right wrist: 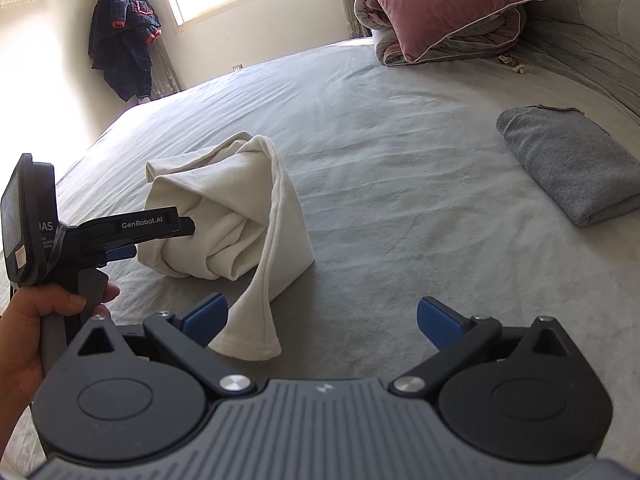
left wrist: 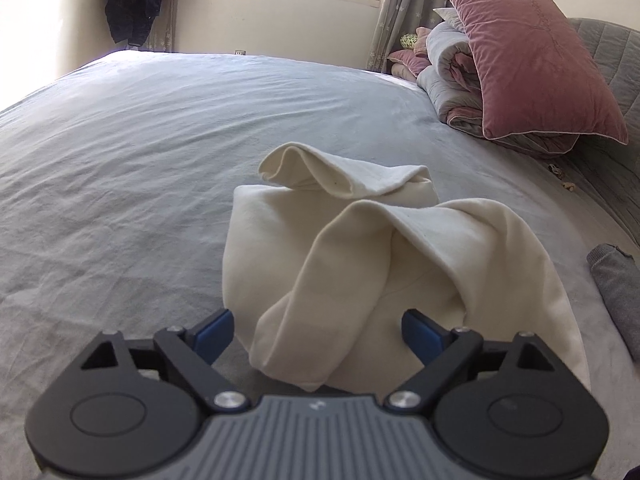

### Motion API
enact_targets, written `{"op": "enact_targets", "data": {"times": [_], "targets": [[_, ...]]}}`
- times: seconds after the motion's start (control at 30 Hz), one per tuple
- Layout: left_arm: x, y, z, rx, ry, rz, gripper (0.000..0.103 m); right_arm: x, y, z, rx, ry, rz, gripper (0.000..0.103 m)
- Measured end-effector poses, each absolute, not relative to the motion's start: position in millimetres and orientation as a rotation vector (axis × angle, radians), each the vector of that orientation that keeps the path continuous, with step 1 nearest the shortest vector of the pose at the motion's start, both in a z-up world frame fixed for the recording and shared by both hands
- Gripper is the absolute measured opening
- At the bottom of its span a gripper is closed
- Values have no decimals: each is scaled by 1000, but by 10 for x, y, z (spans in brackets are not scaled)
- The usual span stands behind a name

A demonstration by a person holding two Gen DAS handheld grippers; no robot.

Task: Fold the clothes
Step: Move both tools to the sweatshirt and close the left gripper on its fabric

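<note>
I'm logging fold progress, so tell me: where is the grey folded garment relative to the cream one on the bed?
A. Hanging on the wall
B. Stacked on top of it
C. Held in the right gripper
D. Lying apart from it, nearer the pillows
D: the grey folded garment lies flat on the bed, clearly apart from the rumpled cream garment, on the side toward the pink pillow.

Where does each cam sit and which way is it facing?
Left wrist: on the left gripper, low over the bed, facing the white garment between its open fingers, pillow beyond.
Right wrist: on the right gripper, open over the bed, facing the window wall; left gripper and the hand holding it show.
Shared: white garment, grey folded garment, pillow, dark clothes hanging.
</note>
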State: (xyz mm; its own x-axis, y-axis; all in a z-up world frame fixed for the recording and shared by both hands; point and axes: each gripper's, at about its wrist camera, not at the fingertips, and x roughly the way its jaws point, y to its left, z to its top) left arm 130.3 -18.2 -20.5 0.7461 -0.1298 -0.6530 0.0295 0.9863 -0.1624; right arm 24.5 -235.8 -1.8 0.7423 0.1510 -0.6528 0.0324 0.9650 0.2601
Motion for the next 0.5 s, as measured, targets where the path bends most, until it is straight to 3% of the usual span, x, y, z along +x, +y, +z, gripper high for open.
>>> {"op": "enact_targets", "data": {"times": [0.03,0.07,0.13,0.2,0.3,0.5], "targets": [[1287,-162,-201,-159,720,-94,70,244,-2351,-19,257,732,64,102],[1278,-143,-195,-174,718,-106,58,244,-2344,-20,252,731,61,102],[1269,-111,-181,-200,717,-117,50,257,-2332,-26,250,733,59,102],[1250,-83,-167,-219,716,-123,34,272,-2321,-35,249,737,56,102],[1166,-48,-145,-227,712,-137,18,299,-2316,-51,251,739,56,101],[922,62,-112,-248,707,-170,11,354,-2306,-99,266,764,65,92]]}}
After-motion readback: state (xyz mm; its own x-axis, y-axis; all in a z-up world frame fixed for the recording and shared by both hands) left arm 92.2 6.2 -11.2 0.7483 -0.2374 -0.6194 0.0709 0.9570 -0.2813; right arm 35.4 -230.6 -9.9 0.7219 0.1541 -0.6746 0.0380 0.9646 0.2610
